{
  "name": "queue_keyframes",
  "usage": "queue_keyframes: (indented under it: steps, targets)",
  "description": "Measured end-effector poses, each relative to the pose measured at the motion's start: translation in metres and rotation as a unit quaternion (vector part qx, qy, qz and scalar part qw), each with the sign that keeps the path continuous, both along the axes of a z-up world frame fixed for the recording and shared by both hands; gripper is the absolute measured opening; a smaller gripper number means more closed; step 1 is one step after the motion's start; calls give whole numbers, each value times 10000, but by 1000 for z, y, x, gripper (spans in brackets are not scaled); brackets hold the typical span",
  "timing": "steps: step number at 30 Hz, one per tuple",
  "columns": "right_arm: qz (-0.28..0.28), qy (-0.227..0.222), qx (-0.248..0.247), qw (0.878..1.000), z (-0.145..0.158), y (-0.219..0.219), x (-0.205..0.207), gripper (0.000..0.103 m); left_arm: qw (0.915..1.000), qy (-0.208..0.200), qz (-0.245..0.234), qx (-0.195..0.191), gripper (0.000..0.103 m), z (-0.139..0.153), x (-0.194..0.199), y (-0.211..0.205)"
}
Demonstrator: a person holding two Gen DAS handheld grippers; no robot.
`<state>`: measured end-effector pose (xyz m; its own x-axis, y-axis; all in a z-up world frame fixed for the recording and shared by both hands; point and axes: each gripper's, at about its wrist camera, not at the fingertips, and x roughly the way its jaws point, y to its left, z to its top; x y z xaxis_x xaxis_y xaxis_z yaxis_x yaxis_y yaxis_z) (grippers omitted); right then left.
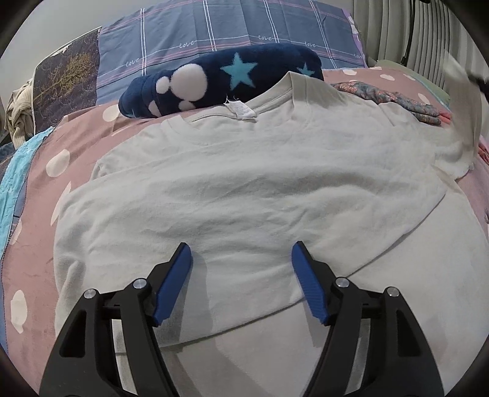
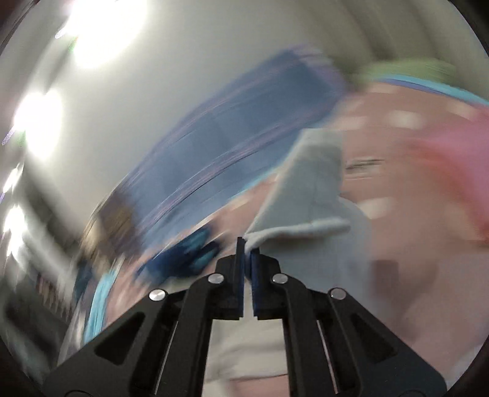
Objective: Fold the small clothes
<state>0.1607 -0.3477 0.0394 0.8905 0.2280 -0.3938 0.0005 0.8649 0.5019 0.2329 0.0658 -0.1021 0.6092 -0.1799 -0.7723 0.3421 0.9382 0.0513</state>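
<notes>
Shirt spread flat on dotted bedspread, collar at 12 o'clock against star blanket; left gripper released above hem; right gripper clenched on shirt edge, lifted; right view blurred.

The word "love" is printed in white script, repeated along the pale stripes of the blue checked pillowcase. The white tag at the shirt's collar is unreadable.
</notes>
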Motion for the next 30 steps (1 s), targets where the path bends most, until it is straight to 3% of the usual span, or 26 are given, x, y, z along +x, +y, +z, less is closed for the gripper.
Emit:
queue_keyframes:
  steps: [2,4,7,9,11,16,21,22,24,25,27,30]
  targets:
    - [980,20,-493,9940,-12,80,12,5,10000,2,0,-42,70,1,0,2]
    - [1981,399,-1023,9740,-50,161,20,5,9998,35,1,-179,70,1,0,6]
    - [2555,999,-1443,9508,-103,216,22,5,9989,107,-3,-465,70,4,1,13]
    - [2663,1291,-1517,9431,-125,225,20,5,9970,194,-20,-752,70,8,0,18]
    - [2680,1396,-1387,9431,-127,222,22,5,9908,366,-108,-1298,70,14,-3,23]
    - [2743,1386,-1384,9415,-128,216,21,8,9547,798,-326,-2849,71,25,-11,27]
    - [2747,1481,-1242,9419,-126,213,20,8,9488,1149,-184,-2936,72,14,4,10]
    - [2744,1485,-1228,9421,-126,213,19,9,9439,1281,-124,-3040,70,8,13,6]
    - [2753,1482,-1205,9422,-127,214,19,12,9377,1367,-64,-3194,44,3,25,1]
    - [2750,1474,-1195,9425,-127,213,18,13,9339,1410,-87,-3284,10,3,33,-4]
    - [2717,1450,-1167,9442,-125,211,16,17,9302,1393,-83,-3396,4,9,43,-13]
    - [2569,1351,-1118,9504,-118,200,9,24,9477,725,-381,-3084,4,54,38,-30]
